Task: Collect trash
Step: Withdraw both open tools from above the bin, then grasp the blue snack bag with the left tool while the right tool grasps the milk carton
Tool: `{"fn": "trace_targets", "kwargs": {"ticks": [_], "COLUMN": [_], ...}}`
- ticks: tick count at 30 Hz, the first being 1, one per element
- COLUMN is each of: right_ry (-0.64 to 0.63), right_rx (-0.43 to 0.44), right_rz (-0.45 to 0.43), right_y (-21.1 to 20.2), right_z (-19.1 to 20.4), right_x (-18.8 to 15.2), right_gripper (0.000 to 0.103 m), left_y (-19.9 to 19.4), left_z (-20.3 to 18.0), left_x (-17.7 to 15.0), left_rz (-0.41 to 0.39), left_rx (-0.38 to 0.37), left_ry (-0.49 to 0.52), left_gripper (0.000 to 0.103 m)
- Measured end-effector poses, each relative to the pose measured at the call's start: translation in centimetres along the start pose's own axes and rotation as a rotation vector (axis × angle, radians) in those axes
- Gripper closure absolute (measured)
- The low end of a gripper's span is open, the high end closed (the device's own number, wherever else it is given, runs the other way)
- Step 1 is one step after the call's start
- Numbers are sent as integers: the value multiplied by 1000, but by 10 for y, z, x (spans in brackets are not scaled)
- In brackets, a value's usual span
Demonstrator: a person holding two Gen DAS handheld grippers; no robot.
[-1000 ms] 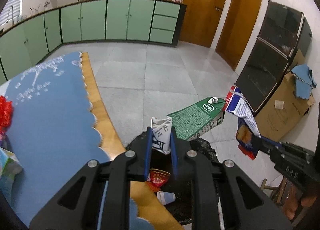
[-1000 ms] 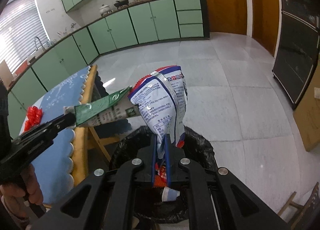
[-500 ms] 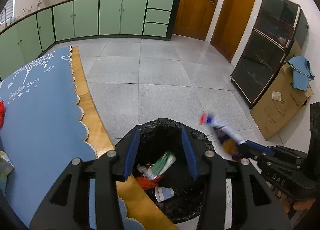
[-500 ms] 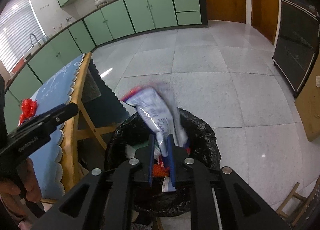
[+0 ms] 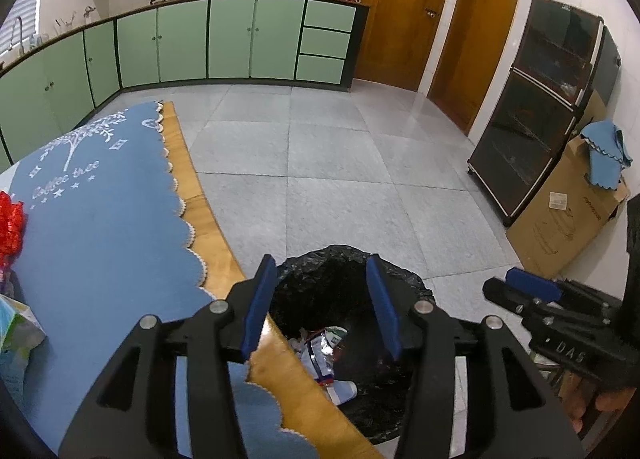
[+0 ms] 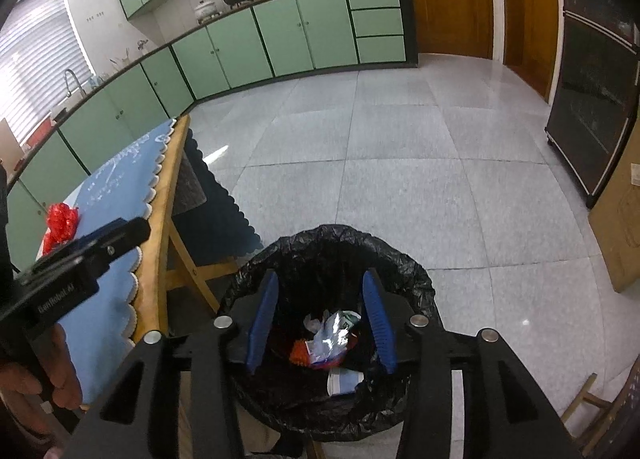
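I had just let both sets of jaws spread: my left gripper (image 5: 322, 301) and right gripper (image 6: 322, 317) hung wide and empty over the black-lined round bin (image 6: 394, 259) beside the wooden table's (image 5: 212, 251) edge. The crinkled blue-and-white snack bag (image 6: 328, 341) and the green carton, half buried, lay inside, so 2 pieces were binned. The red foil wrapper (image 6: 60, 221) at the table's far edge looked next.

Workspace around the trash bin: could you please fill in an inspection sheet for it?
Surface: wooden table under a blue scalloped cloth.
Job's things: black-lined trash bin beside the table, holding a snack bag and a paper cup.
Clutter: red wrapper and a carton on the cloth.
Grippers: left gripper and right gripper open, empty, above the bin, jaws just opened.
Cables: nothing seen.
Surroundings: green cabinets, wooden doors, cardboard box.
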State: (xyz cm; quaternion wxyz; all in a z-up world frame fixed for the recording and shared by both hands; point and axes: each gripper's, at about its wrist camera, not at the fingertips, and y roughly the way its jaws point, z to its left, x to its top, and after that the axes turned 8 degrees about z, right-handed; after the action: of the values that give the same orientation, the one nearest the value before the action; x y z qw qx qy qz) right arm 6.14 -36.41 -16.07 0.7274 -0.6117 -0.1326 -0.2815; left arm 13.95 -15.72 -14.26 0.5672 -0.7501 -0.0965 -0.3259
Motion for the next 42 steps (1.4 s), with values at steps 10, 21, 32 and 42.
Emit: {"fn": "trace_targets", "kwargs": {"ticks": [10,21,32,42], "right_ry": [-35,-169,-350,-505], "right_rx": [7,93,253,362], "right_rz": [-49,-108,-98,-73], "right_y": [-16,-24,-1,31], "right_z": [23,98,212,307], "right_x": [11,31,35,12], "right_gripper": [50,47,46,46], "left_y": [-28,-82,-144,-184], "left_z": [21,85,179,248], "left_x": [-6,-12,-65,-116], "left_rz": [-52,-146,-181,-180], "left_rx": [66,192,407,565], "left_ry": [-15,-160,-339,-490], "left_gripper": [46,44,43,43]}}
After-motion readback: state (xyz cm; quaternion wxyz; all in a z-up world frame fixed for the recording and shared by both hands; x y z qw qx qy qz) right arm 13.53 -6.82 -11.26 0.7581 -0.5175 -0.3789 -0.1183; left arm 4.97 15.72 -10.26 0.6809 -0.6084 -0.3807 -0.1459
